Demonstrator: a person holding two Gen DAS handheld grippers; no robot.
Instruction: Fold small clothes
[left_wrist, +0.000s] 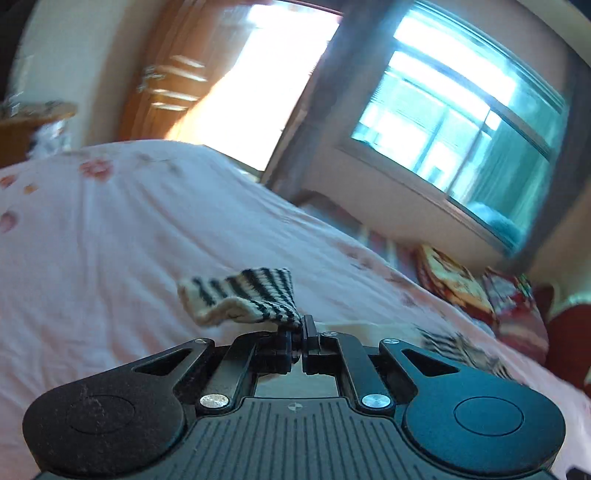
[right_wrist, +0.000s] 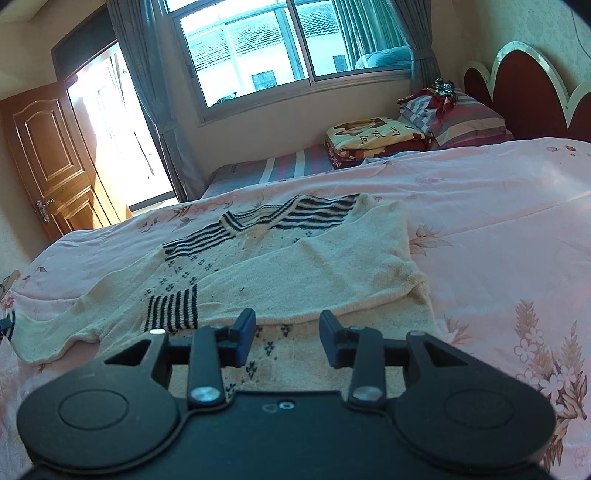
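- bed (right_wrist: 498, 192) with pink floral cover fills most of both views
- dark red scalloped headboard (right_wrist: 524, 99) with pale trim, far right
- striped pillow (right_wrist: 469, 122) by headboard, something dark and crumpled on top
- folded printed blanket (right_wrist: 369, 138) just beside the pillow, on a striped mattress sheet (right_wrist: 288, 166)
- big sliding window (right_wrist: 266, 48) above the far bed edge, tiled roofs outside, bright daylight
- grey-blue curtains (right_wrist: 144, 85) at both sides of the window
- brown panelled wooden door (right_wrist: 48, 155) open at left, metal handle; sun glaring through the doorway (right_wrist: 110, 129)
- cream walls (right_wrist: 295, 110)
- left wrist view blurred; wooden furniture (left_wrist: 26, 122) at its far left edge
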